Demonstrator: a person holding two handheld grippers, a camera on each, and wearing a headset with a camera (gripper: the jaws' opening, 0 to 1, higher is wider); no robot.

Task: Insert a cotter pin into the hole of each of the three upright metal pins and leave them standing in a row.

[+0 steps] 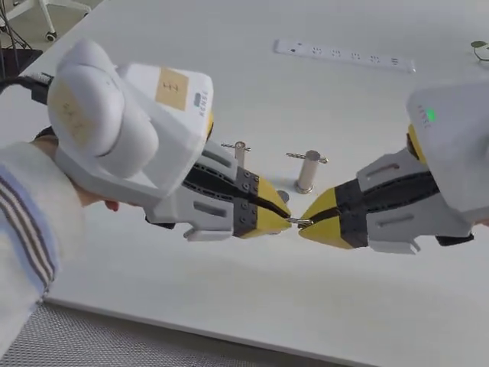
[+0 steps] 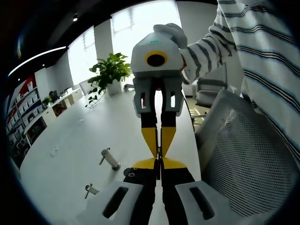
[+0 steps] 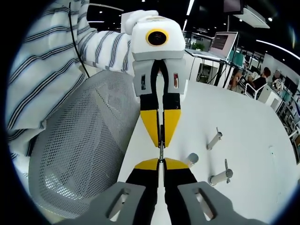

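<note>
Three short upright metal pins stand on the white table point(image 1: 229, 306). The far left pin point(image 1: 240, 153) and the right pin point(image 1: 308, 170) each carry a cotter pin through the top. The third pin point(image 1: 283, 196) is mostly hidden behind the left gripper's tip; its plain round top point(image 3: 191, 159) shows in the right gripper view. My left gripper point(image 1: 286, 220) and right gripper point(image 1: 307, 223) meet tip to tip just in front of it. A thin cotter pin point(image 1: 298, 222) spans the small gap, and both pairs of jaws are shut on its ends point(image 3: 161, 152).
A white power strip point(image 1: 344, 55) lies at the far side of the table. The table's front edge runs just below the grippers, with a grey mesh chair point(image 3: 79, 154) beyond it. A potted plant point(image 2: 110, 70) stands far off on the table.
</note>
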